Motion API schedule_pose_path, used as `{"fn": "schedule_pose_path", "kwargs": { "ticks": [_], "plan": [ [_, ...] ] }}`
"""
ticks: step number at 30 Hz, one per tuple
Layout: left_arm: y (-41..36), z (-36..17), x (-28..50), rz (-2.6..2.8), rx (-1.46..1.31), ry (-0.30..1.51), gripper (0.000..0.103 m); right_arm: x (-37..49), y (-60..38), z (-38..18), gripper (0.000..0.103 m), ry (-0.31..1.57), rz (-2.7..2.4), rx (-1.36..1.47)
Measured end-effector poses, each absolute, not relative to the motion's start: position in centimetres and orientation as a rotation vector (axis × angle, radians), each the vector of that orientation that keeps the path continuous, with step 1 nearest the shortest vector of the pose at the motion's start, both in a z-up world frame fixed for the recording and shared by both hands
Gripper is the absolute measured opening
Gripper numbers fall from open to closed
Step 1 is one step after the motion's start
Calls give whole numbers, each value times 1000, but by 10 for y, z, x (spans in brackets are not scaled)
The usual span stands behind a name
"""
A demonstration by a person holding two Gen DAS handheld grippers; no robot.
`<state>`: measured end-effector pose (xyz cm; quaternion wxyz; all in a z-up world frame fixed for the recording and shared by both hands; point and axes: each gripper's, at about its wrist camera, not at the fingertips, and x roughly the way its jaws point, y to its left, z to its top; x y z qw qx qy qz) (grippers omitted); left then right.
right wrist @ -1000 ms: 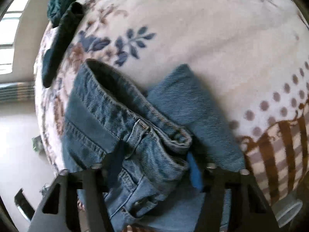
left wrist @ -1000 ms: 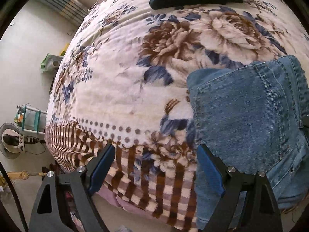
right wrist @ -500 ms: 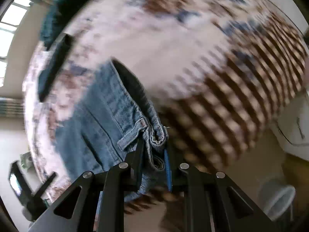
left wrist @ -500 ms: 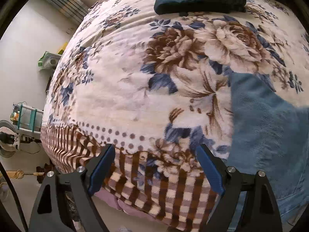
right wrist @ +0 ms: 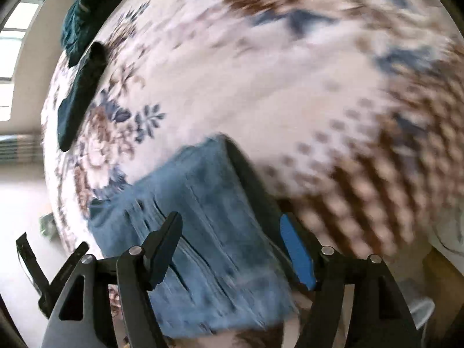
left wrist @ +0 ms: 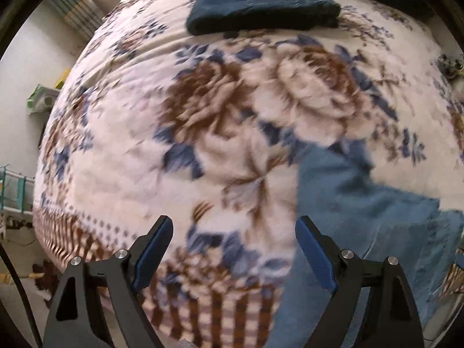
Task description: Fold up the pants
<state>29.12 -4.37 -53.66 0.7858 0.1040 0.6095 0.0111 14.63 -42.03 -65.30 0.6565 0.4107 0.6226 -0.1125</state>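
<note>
Right wrist view: the blue jeans lie in the lower centre of the frame on the flowered blanket, near the bed's checked edge, where both tools can reach them. The right gripper hovers over the denim with jaws spread wide, gripping nothing, likely ready to pick a fresh edge. In the left wrist view the jeans sit at lower right; the left gripper is equally wide open and empty over bare blanket. A dark folded garment lies at the top, seemingly set aside.
</note>
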Motion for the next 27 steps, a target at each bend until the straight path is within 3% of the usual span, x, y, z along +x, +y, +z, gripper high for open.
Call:
{"fn": "schedule_pose_path", "kwargs": {
  "ticks": [2,3,4,5,7,9,10,16,17,18,20,23,27],
  "plan": [
    [-49,-537,299,1,208,1314,86,161,-420,-683,72,1467,-235,1048],
    [-50,-538,304,-10,190,1322,86,164,-421,-688,66,1450,-218,1096],
    [-51,-539,309,-26,152,1338,86,171,-418,-688,44,1429,-206,1099],
    [-49,-540,311,-38,124,1347,86,176,-413,-680,34,1431,-218,1010],
    [-47,-543,317,-61,44,1373,86,179,-404,-662,22,1403,-248,885],
    [-43,-546,322,-80,-34,1393,86,174,-404,-643,18,1348,-328,806],
    [-42,-550,324,-87,-71,1407,86,170,-407,-639,9,1329,-367,803],
    [-48,-586,343,-176,-256,1521,86,170,-422,-655,9,1363,-384,814],
    [-51,-593,347,-189,-251,1530,80,171,-423,-655,9,1365,-383,809],
    [-53,-598,350,-210,-256,1520,56,169,-426,-655,9,1367,-381,816],
    [-58,-611,358,-252,-255,1540,28,169,-430,-657,9,1367,-398,832],
    [-51,-623,368,-224,-262,1531,19,171,-429,-662,9,1369,-407,847],
    [-32,-634,375,-187,-446,1562,20,180,-421,-665,10,1390,-399,806]
  ]
}}
